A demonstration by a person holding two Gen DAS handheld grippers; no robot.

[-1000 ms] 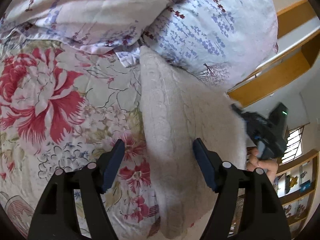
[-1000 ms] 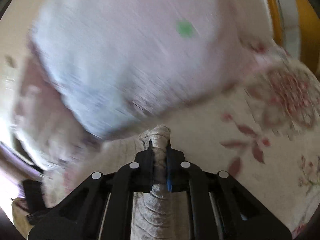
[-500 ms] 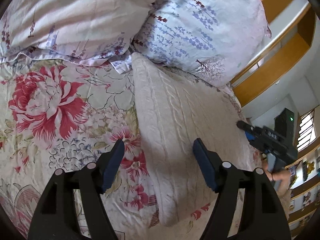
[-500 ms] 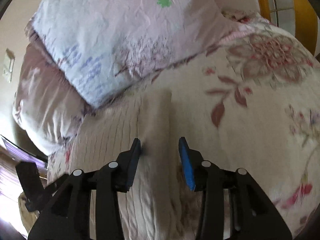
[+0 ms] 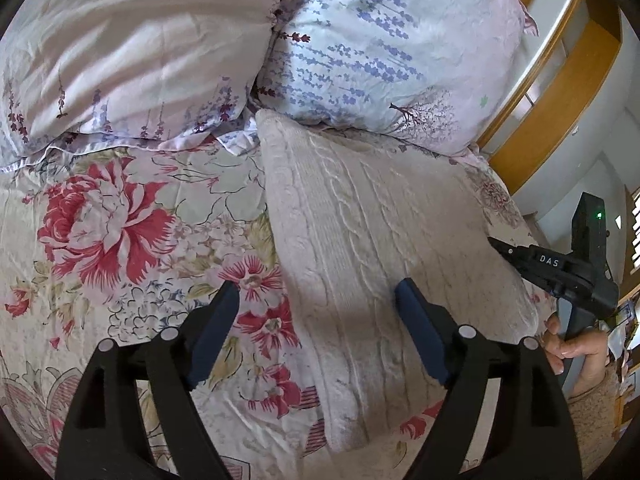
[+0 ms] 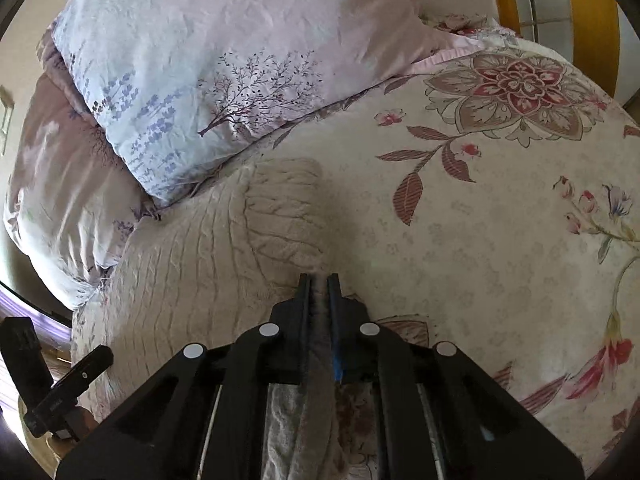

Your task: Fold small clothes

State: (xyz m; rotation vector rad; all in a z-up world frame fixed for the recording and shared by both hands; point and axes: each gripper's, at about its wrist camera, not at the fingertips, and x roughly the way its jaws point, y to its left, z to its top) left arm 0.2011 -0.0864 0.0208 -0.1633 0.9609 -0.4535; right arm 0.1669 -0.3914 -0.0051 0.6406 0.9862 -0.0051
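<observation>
A cream cable-knit sweater (image 5: 360,240) lies folded in a long strip on the floral bedspread (image 5: 108,232), its top end against the pillows. My left gripper (image 5: 316,312) hovers over the sweater's near left edge. Its jaws are opening, with the edge between them and the pads clear of the knit. In the right wrist view, my right gripper (image 6: 319,280) is shut on a pinched fold at the right edge of the sweater (image 6: 192,260). The left wrist view shows the right gripper (image 5: 494,242) at that edge, held by a hand (image 5: 572,348).
Two lavender-print pillows (image 5: 380,52) (image 5: 132,52) lie at the head of the bed, touching the sweater's far end. A wooden bed frame (image 5: 560,92) rises at the right. The bedspread (image 6: 500,200) stretches to the right of the sweater.
The right gripper let the raised sweater edge down flat, opened, shifted along the edge and shut on the knit again. The left gripper drew back a little, rolled and widened.
</observation>
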